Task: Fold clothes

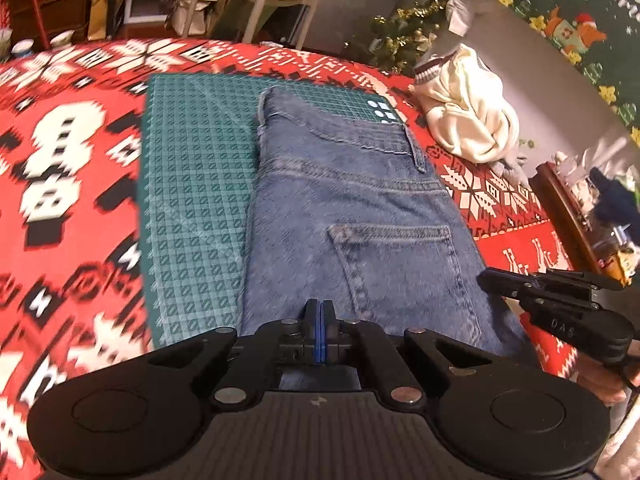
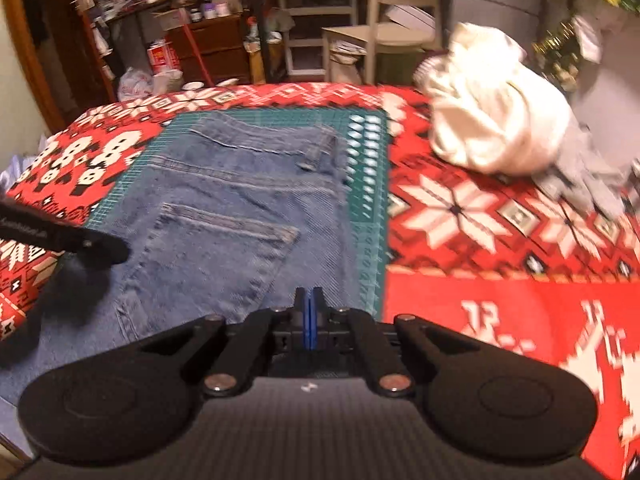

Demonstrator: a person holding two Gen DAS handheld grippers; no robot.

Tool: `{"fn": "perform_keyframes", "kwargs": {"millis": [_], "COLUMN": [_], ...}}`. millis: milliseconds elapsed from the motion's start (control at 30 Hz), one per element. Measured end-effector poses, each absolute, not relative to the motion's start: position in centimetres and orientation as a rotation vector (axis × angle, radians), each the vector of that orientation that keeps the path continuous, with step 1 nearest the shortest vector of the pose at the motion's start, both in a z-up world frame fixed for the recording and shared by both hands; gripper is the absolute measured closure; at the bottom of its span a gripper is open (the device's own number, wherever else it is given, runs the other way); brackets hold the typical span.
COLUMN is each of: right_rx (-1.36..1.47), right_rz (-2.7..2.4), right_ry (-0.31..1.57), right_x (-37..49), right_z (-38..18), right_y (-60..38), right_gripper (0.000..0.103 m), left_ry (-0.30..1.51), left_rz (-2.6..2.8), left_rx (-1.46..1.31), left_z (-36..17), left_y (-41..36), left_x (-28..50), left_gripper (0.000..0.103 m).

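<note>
Blue jeans [image 1: 352, 208] lie folded flat on a green cutting mat [image 1: 192, 184], back pocket up and waistband at the far end. My left gripper [image 1: 320, 312] hovers over the near end of the jeans, its blue pads pressed together with no cloth showing between them. My right gripper [image 1: 492, 280] shows at the right edge of the jeans. In the right wrist view the jeans [image 2: 232, 208] cover the mat [image 2: 368, 200], my right gripper [image 2: 309, 308] is shut over their near right edge, and my left gripper [image 2: 108, 250] reaches in from the left.
A red patterned Christmas tablecloth [image 1: 72, 160] covers the table. A crumpled white garment [image 2: 492, 132] and a grey cloth [image 2: 580, 180] lie at the far right. Beyond the table stand a pale chair [image 2: 384, 28], cluttered shelves and drawers [image 2: 208, 48].
</note>
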State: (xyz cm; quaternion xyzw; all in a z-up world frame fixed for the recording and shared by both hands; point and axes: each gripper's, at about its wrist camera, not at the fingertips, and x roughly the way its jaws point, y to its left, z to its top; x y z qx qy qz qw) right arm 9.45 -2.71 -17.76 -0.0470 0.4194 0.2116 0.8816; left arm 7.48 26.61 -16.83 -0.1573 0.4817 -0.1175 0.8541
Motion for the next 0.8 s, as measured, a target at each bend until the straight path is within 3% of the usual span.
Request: {"fn": "perform_keyframes", "kwargs": {"millis": [267, 500, 800], "right_rx": [-0.075, -0.115, -0.168], "right_rz": [0.440, 0.449, 0.443], "right_ry": [0.852, 0.857, 0.862], "right_x": [6.1, 3.9, 0.9], "right_z": [-16.5, -17.2, -17.7], "right_y": [-4.3, -3.5, -3.4], "right_gripper": [0.100, 0.103, 0.103], "left_ry": [0.989, 1.038, 1.037], "left_rz": [-0.300, -0.285, -0.257], "left_rx": [-0.388, -0.302, -0.312], "left_z": [-15.2, -17.4, -17.3], "left_y": [26.2, 23.8, 26.3], "left_x": [4.0, 3.0, -1.7], "left_gripper": [0.101, 0.100, 0.100]}}
